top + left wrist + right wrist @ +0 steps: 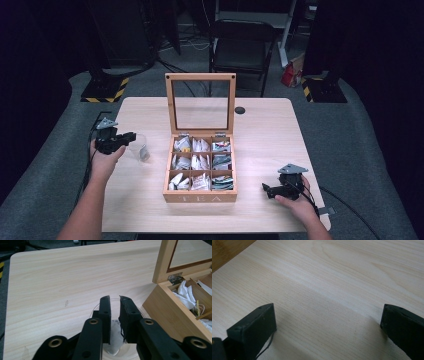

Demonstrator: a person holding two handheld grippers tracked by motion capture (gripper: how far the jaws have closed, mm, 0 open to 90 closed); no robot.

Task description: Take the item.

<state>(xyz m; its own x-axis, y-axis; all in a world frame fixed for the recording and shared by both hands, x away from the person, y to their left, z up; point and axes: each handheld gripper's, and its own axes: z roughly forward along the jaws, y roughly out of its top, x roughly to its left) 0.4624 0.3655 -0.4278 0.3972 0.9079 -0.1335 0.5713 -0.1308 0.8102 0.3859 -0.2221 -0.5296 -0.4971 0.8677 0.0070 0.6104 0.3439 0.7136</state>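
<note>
Two claws differ: your left claw stands narrowly parted around the clear cup's rim, right claw wide over bare worktop; next, back off left cleanly.

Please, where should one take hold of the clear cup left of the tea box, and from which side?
Probably the thin rim wall of the cup, one jaw inside and one outside, coming from above on its left side, where the left claw is. The cup stands upright, open on top, and the box stands at its right.
</note>
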